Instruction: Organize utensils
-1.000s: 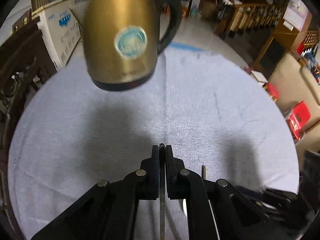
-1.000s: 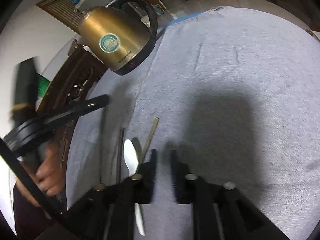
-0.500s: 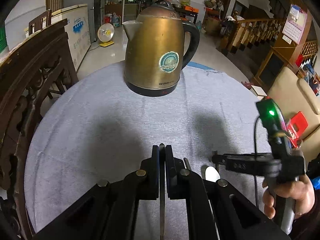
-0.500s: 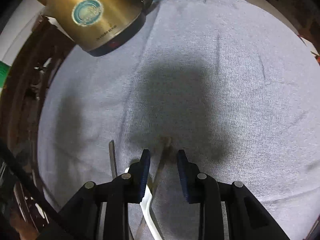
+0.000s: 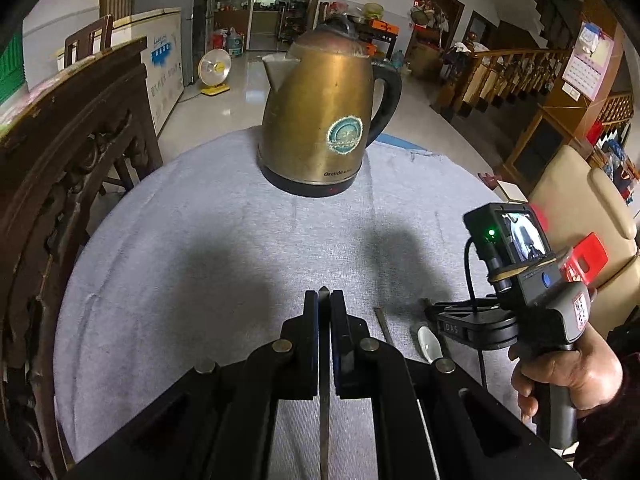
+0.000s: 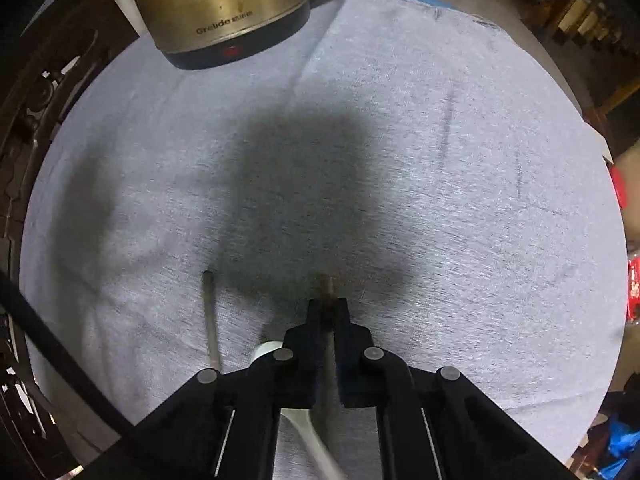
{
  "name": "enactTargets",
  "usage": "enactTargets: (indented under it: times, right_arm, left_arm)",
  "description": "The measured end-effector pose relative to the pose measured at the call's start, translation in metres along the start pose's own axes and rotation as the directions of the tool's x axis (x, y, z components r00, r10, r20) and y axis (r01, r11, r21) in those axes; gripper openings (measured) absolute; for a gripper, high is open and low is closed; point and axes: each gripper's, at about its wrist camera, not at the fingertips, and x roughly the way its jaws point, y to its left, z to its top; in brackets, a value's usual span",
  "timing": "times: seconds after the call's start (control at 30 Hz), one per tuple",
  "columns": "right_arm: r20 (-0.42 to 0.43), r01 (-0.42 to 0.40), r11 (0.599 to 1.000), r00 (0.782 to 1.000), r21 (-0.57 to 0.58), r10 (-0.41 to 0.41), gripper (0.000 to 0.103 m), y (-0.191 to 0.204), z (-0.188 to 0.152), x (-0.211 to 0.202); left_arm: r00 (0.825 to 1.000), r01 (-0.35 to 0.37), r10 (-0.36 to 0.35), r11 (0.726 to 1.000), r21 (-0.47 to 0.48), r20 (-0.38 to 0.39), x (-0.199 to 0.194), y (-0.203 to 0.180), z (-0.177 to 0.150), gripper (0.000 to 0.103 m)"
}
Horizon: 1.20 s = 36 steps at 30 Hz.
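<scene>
Fingertips of the right gripper [image 6: 327, 312] have just closed on a thin chopstick [image 6: 330, 285] lying on the grey tablecloth [image 6: 480, 200], its tip poking out just past the pads. It looks stiff, light and slick, likely to swivel if pinched so near one end; a hold nearer the middle seems safer. Left gripper [image 5: 324, 300] is clamped on another slim stick [image 5: 324, 400]. A third chopstick [image 6: 211, 316] and a white spoon [image 6: 268, 349] lie beside, with the brass kettle [image 5: 320, 120] well beyond.
</scene>
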Motion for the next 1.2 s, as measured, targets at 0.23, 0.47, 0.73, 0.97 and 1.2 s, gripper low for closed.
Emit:
enactTargets:
  times: [0.23, 0.47, 0.73, 0.97, 1.2]
  right_arm:
    - [0.245, -0.146, 0.988, 0.961, 0.058, 0.128, 0.006, -0.039, -0.038, -0.058]
    - [0.529, -0.201, 0.977, 0.838, 0.067, 0.136, 0.006, -0.076, -0.098, -0.131]
    - [0.733, -0.247, 0.967, 0.669, 0.065, 0.122, 0.006, -0.108, -0.192, -0.189]
    - [0.828, -0.245, 0.969, 0.550, 0.031, 0.112, 0.006, -0.099, -0.261, -0.237]
    - [0.894, -0.201, 0.980, 0.439, 0.000, 0.090, 0.006, -0.087, -0.324, -0.283]
  left_arm:
    - [0.998, 0.012, -0.011, 1.000, -0.018, 0.063, -0.038, -0.003, -0.009, 0.005]
    - [0.984, 0.005, 0.000, 1.000, -0.028, 0.176, -0.105, -0.009, -0.035, 0.005]
    - [0.938, -0.034, 0.049, 0.998, -0.050, 0.342, -0.189, -0.017, -0.083, 0.005]
    - [0.900, -0.044, 0.068, 0.997, -0.067, 0.430, -0.245, -0.024, -0.118, 0.005]
    - [0.855, -0.060, 0.081, 0.997, -0.057, 0.513, -0.297, -0.040, -0.151, 0.005]
